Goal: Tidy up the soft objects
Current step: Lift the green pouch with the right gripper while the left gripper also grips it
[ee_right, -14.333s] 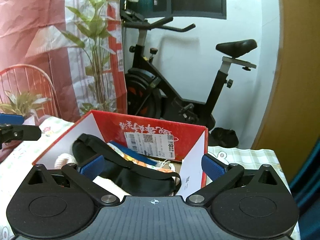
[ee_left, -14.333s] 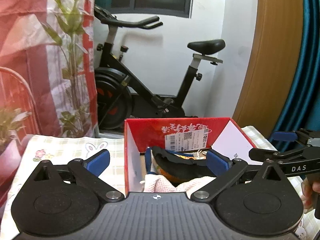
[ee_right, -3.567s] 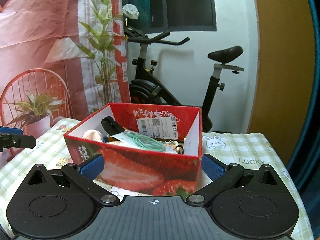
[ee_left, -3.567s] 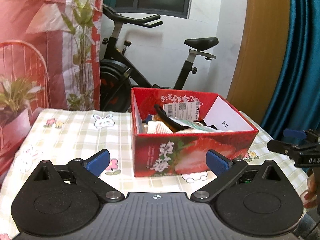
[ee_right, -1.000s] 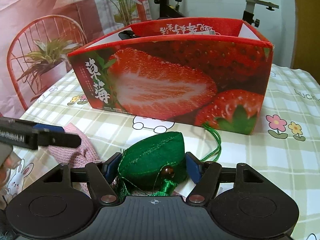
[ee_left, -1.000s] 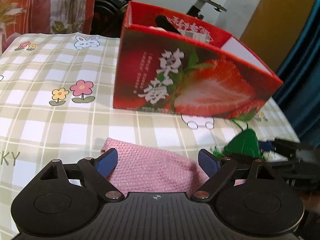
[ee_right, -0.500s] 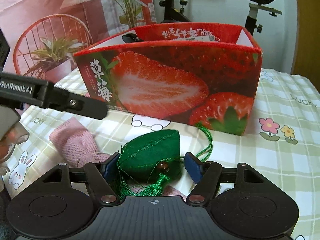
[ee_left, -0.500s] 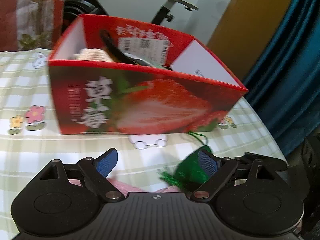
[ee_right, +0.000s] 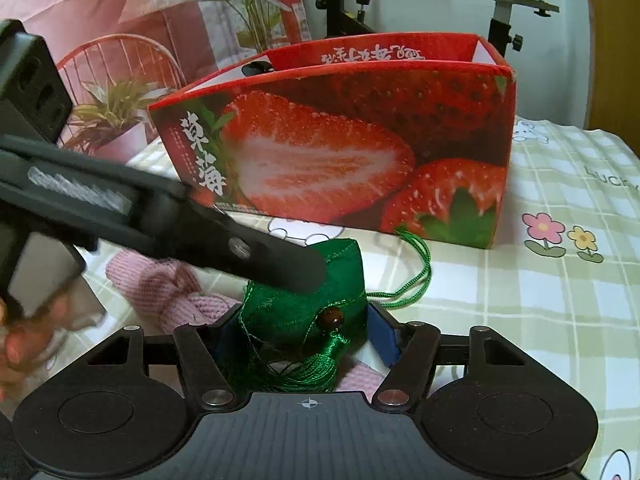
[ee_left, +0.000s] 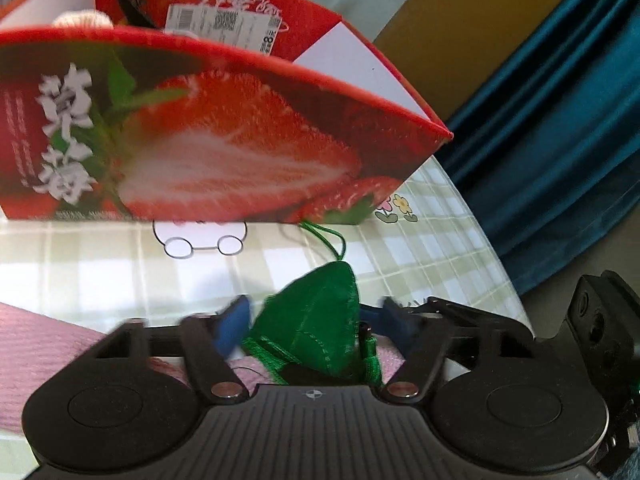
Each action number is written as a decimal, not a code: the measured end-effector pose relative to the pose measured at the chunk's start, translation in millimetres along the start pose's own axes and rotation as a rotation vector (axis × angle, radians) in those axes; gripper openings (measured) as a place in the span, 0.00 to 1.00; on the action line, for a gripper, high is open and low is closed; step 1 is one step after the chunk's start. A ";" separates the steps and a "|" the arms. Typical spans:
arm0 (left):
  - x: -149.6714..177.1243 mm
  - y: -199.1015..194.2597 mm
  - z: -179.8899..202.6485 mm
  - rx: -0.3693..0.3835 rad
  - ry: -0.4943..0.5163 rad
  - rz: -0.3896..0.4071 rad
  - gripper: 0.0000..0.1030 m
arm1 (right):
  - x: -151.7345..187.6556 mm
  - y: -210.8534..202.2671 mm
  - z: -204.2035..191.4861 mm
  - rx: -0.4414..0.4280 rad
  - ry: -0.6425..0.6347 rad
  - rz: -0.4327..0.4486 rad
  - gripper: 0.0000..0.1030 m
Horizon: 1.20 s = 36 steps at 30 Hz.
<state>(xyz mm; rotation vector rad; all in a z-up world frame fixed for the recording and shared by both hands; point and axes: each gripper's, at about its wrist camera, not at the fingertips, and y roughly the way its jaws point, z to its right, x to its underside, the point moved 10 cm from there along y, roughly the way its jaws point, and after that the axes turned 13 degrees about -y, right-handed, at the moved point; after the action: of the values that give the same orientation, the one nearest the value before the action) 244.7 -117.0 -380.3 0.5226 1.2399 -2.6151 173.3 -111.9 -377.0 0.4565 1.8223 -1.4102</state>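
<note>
Lying on the checked tablecloth (ee_right: 520, 300) just in front of the strawberry box (ee_right: 320, 152), near its front right corner: green sachet (ee_right: 340, 264), with its loop cord trailing back to the foot of the box.

Pressing on the sachet from both sides with the blue pads (ee_right: 382, 334) of the right gripper (ee_right: 304, 328); clamping it, tassel and brown bead facing the camera.

Reaching in over the same sachet, from the box's left end, with the left gripper (ee_left: 316, 320); jaws just now closing, sachet sitting between them, pads (ee_left: 234, 330) seeming not yet pressing on it, though blurred.

Resting under and beside the sachet, further out from the box front: pink knit cloth (ee_right: 160, 280).

Showing inside the box, over its rim: a cream knit piece (ee_left: 82, 20) and a black strap (ee_left: 132, 0).
</note>
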 end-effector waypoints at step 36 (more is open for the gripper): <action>-104.0 -142.6 59.8 0.136 0.069 0.393 0.59 | -198.0 -73.8 -32.4 0.071 -0.296 0.297 0.59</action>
<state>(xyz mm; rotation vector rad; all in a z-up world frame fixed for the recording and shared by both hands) 280.0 -70.9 -203.2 0.7964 0.8720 -2.3703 237.6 -71.7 -177.1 0.5016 1.4086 -1.2645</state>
